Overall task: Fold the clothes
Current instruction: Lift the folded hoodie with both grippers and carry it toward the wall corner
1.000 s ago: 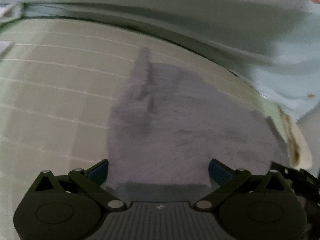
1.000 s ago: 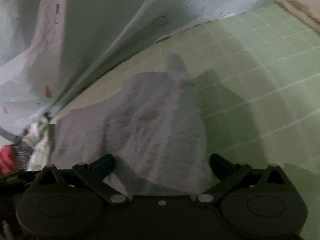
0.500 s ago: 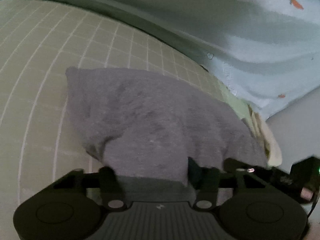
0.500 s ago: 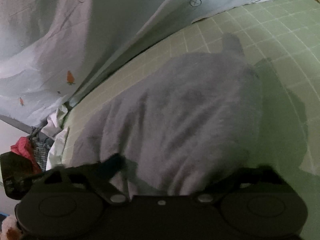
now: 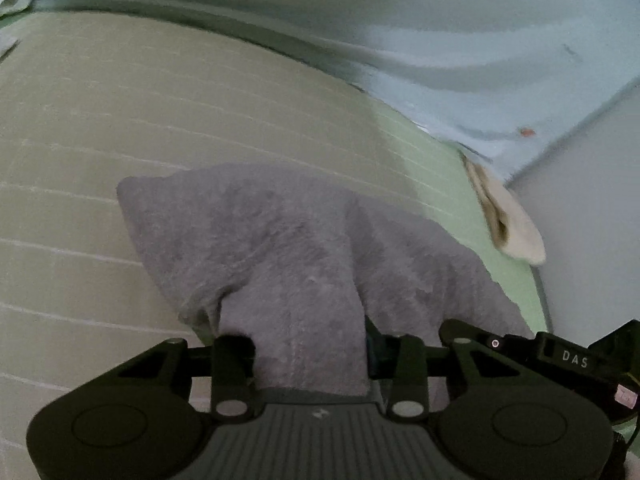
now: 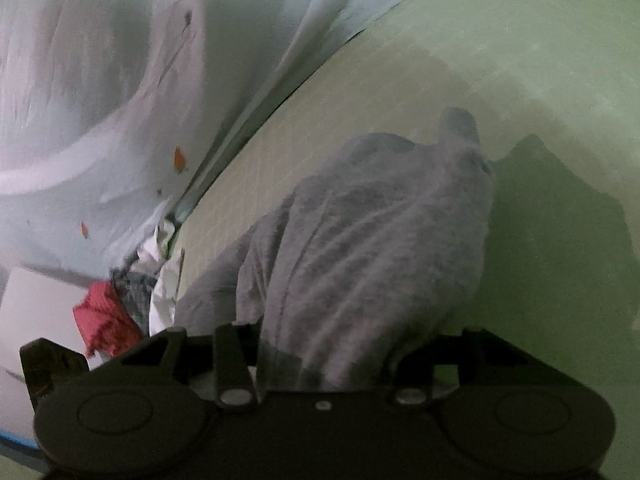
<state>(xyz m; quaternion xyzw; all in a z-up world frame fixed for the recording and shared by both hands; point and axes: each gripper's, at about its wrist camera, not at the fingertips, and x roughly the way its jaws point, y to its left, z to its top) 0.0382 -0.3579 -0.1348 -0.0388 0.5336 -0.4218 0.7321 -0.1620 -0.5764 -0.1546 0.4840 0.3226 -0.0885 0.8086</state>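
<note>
Two grippers on one grey garment (image 5: 304, 248): left gripper (image 5: 310, 354) and right gripper (image 6: 324, 354) each closing, jaws pinching a bunched edge of it. Rest of the cloth lies rumpled on the green gridded mat (image 5: 120, 120). No container made out. Pale blue patterned sheet (image 5: 440, 40) behind; red cloth (image 6: 104, 316) and white cloth (image 6: 164, 280) heaped off the mat's edge.

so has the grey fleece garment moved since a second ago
Yes. The grey fleece garment, lying flat then, now has its near edge bunched and raised off the green gridded mat, in the closing left hand-held gripper.
</note>
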